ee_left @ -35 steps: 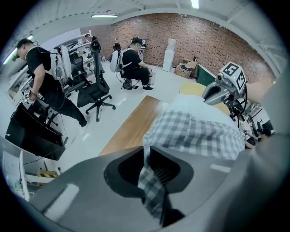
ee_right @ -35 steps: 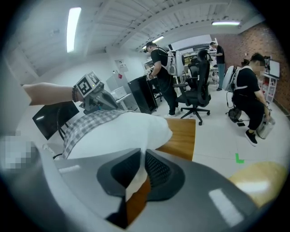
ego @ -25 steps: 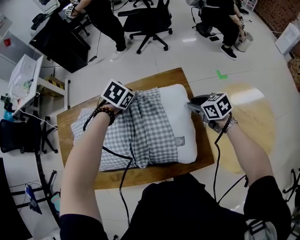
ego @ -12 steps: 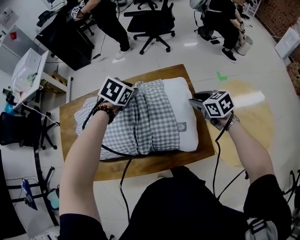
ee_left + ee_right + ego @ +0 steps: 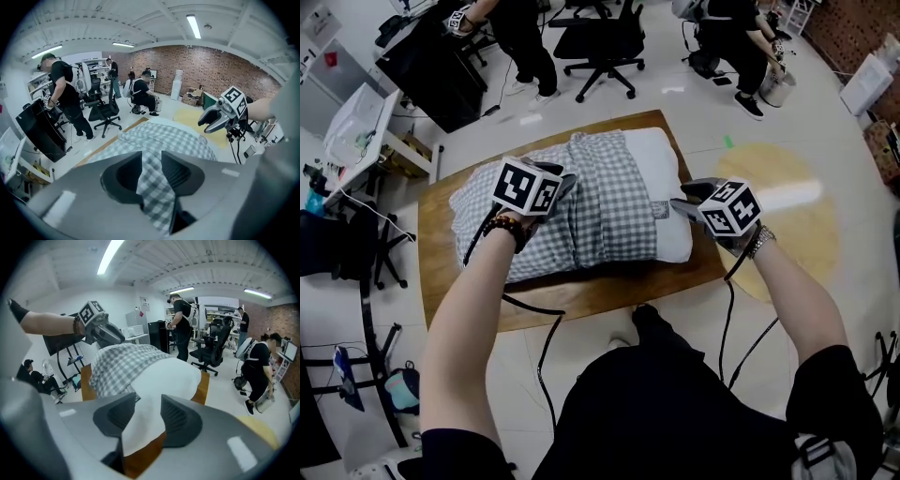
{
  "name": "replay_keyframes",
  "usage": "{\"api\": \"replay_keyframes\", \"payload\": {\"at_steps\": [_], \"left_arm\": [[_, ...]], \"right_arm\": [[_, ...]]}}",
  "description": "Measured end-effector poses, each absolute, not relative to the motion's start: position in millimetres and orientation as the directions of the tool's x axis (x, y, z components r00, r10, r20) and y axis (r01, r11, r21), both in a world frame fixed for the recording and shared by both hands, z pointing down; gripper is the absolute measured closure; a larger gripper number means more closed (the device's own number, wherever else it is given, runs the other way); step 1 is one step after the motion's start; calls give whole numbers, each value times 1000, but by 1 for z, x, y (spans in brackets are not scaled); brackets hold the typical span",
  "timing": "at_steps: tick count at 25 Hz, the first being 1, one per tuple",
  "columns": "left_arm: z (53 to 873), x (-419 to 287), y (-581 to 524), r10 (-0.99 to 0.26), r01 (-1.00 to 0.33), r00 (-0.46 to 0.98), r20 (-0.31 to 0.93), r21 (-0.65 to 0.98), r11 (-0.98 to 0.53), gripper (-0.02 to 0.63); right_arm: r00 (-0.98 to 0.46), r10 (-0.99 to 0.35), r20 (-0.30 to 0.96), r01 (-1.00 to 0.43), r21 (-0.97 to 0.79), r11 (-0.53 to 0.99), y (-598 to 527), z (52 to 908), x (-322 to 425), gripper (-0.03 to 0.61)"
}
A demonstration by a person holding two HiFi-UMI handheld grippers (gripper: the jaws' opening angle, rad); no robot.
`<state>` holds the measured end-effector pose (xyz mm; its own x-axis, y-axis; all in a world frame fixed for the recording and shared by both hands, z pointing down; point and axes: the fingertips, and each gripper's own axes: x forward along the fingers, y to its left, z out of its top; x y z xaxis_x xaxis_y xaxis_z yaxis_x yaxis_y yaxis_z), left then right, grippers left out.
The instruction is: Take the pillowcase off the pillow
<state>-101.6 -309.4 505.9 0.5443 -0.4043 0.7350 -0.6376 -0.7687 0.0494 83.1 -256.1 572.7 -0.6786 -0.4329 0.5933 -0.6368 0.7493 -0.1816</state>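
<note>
**Location.** The grey-and-white checked fabric pillowcase point(image 5: 581, 211) lies across the brown wooden counter point(image 5: 600, 291). It covers most of the plump white pillow point(image 5: 667, 187). The pillow's right end is bare and shows a small sewn label. The checked cloth is bunched into ridges over the pillow's middle, and its slack end trails flat toward the counter's left edge.

**Tools.** The left tool point(image 5: 151, 157) is clenched on a fold of the checked cloth, which runs up between both pads. The right tool point(image 5: 148, 401) has the pillow's white corner between its jaws, touching both pads. Those jaws have just been opening, so I judge this grip to be the looser one.

**Handling, as judged.**
- The pillowcase is thin, light and limp. It will stretch and gather rather than slide as one piece, so a pinch on a single layer near the bunched ridge suits it.
- The pillow is soft and compressible with little weight. It will follow the cloth unless it is anchored.
- The bare corner is the only firm purchase on the pillow. The seam there gives the pads something to bite on.
- Cloth against cloth will drag. I expect the case to snag where it is rucked tightest.
- Nothing here is fragile. The main risk is the white corner slipping out of the right tool.
</note>
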Motion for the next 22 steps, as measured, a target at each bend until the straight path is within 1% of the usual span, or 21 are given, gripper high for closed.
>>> {"api": "replay_keyframes", "payload": {"at_steps": [8,17,22], "left_arm": [[509,-93,-246,-438,-658,600,669,102,-746,480],[538,-76,-183,-471,-659,632,615,108,-744,462],[576,-68,-157,-481,-684,615,625,118,-720,443]], "right_arm": [[-662,-418,622,-596,-99,797,-209,581,72,377],[-641,-440,629,-590,-38,806,-180,600,66,299],[-625,-467,626,-608,-14,794,-171,612,69,255]]}}
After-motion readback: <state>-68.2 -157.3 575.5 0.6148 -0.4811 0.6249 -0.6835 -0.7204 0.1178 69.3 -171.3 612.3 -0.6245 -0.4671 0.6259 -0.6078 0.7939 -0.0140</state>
